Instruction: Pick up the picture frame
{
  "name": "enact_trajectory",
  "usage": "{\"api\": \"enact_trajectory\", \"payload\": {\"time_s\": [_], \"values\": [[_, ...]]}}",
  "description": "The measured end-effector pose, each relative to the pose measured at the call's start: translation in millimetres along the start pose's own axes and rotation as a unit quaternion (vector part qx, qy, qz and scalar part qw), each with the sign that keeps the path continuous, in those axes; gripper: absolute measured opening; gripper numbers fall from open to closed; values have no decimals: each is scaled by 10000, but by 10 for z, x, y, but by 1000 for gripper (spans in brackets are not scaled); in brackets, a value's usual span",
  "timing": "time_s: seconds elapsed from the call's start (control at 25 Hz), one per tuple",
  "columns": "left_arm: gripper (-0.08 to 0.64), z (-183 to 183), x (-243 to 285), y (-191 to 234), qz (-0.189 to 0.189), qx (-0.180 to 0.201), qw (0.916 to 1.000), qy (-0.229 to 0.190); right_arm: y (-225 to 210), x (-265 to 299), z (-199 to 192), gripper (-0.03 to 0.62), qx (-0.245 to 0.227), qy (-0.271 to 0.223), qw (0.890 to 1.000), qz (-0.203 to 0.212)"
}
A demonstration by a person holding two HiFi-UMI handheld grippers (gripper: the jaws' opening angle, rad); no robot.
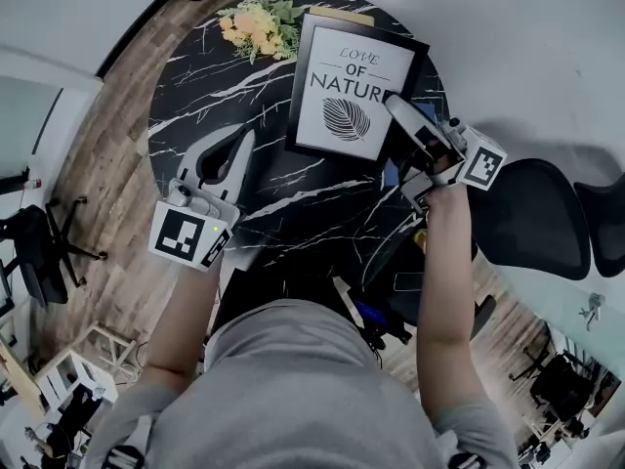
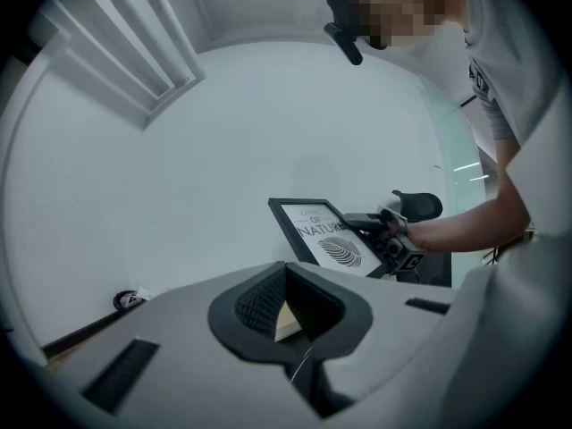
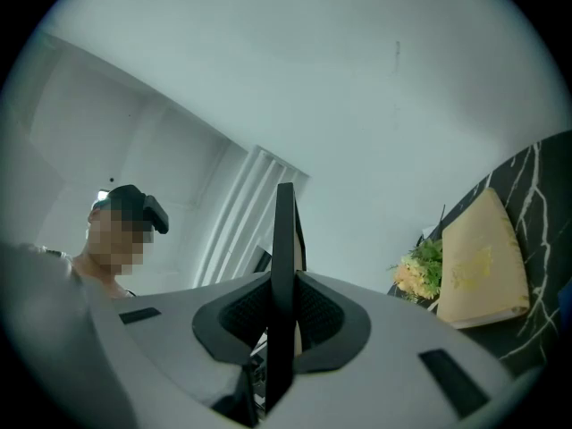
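A: Picture frame [image 1: 347, 91], position?
B: Tilted, held above the black marble table [image 1: 195, 96]. The right gripper [image 1: 395, 106] pinches its right edge.
A: Left gripper [image 1: 242, 143]?
B: Jaws pressed together, empty, over the table's near side. Flowers [image 1: 259, 27] beside the frame's far corner.

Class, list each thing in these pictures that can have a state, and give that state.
picture frame: held up tilted, gripped at its right edge.
right gripper: shut on the picture frame.
left gripper: jaws together, holding nothing, above the table.
flowers: lying on the table near its far edge.
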State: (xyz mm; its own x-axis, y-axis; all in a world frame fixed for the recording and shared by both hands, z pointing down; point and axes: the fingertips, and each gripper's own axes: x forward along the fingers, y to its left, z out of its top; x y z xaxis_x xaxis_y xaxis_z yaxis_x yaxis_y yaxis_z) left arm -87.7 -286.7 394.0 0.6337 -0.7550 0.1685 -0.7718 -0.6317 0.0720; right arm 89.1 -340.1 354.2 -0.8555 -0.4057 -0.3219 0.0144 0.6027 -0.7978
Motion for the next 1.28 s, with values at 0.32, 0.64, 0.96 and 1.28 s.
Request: {"api": "enact_trajectory", "payload": {"time_s": [0.32,0.64,0.96,1.28], "values": [[6,187,-164,-4,67,158,9997,-147,456,90,76,67,-275,-31,9995,161],[6,407,-338,-35,143,346,9988,-321,914,140,122,67,-609,-42,9974,388],[6,518,-492,-99,134,365,9983,-436,1340,149,86,67,-943,-26,9942,512],[6,645,-597,-161,49,368,9979,-526,1585,170,77,67,-1144,-28,9917,585]]}}
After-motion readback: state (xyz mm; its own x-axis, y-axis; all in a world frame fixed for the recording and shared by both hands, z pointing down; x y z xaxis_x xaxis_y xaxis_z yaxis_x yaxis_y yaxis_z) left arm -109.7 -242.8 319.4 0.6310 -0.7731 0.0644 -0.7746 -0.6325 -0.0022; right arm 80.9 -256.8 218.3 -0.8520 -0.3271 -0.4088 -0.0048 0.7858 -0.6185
